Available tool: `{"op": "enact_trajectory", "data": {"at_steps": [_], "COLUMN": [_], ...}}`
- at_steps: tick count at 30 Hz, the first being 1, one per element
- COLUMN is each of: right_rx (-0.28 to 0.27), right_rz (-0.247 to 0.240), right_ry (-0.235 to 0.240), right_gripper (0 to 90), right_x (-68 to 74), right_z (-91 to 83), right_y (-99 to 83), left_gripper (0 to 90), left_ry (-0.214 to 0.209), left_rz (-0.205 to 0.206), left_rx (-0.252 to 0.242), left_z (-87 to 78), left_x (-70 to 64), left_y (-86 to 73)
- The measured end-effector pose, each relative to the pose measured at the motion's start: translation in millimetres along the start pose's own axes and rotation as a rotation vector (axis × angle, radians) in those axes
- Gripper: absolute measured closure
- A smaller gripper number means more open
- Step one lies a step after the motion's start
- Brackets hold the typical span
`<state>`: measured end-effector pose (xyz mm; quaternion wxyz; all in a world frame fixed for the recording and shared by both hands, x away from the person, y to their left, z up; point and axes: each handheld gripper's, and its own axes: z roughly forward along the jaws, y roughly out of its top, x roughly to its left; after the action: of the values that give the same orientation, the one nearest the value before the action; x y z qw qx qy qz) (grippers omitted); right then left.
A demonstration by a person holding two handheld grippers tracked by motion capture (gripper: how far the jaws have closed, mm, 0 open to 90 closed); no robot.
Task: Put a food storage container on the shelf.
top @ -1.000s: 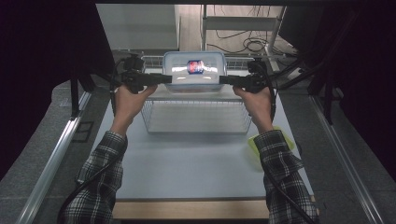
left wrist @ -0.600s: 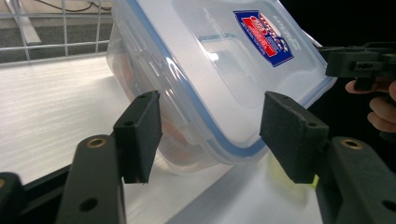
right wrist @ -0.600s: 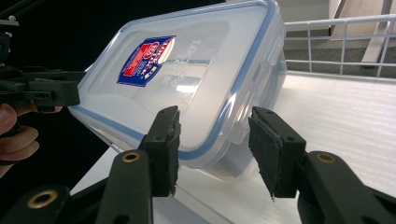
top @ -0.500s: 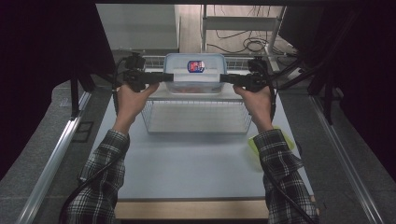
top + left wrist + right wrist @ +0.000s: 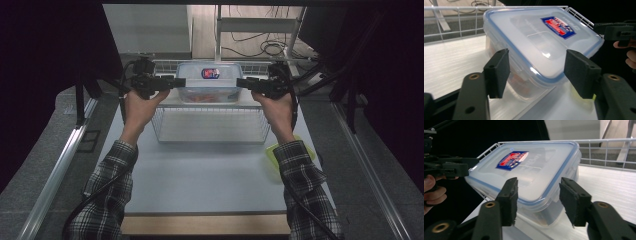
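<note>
A clear plastic food box (image 5: 209,82) with a blue-rimmed lid and a red and blue label stands at the far side of a wire basket (image 5: 212,125); something orange shows through its wall. My left gripper (image 5: 173,82) is at its left end and my right gripper (image 5: 242,82) at its right end. In the left gripper view the box (image 5: 541,40) fills the gap ahead of my open left gripper (image 5: 537,72), whose pads do not touch it. In the right gripper view my right gripper (image 5: 537,200) stands open around a corner of the box (image 5: 529,170).
A yellow-green plastic piece (image 5: 274,152) lies on the grey table (image 5: 210,185) by the right sleeve. Metal rails (image 5: 60,165) run along both sides of the table. Dark curtains hang left and right, with a frame and cables (image 5: 255,42) behind the basket.
Both hands stay at the ends of the box with only a slight shift. The box has hardly moved.
</note>
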<state>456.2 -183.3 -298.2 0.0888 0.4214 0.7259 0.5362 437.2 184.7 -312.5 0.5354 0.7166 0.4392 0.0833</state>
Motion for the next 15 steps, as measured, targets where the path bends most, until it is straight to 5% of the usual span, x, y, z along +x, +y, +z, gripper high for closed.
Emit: {"op": "enact_trajectory", "data": {"at_steps": [8,15], "right_rx": [0.027,0.029], "right_rz": [-0.119,-0.196], "right_ry": [-0.002,-0.021], "right_gripper": [33.5,24.6], "right_x": [10.5,17.5], "right_z": [-11.4,-18.5], "right_y": [-15.6,-30.6], "left_gripper": [25.9,21.0], "left_ry": [0.003,-0.008], "left_rz": [0.132,0.194], "left_rx": [0.018,0.039], "left_z": [-10.6,-16.1], "left_x": [-20.3,-30.5], "left_y": [-18.4,-37.9]}}
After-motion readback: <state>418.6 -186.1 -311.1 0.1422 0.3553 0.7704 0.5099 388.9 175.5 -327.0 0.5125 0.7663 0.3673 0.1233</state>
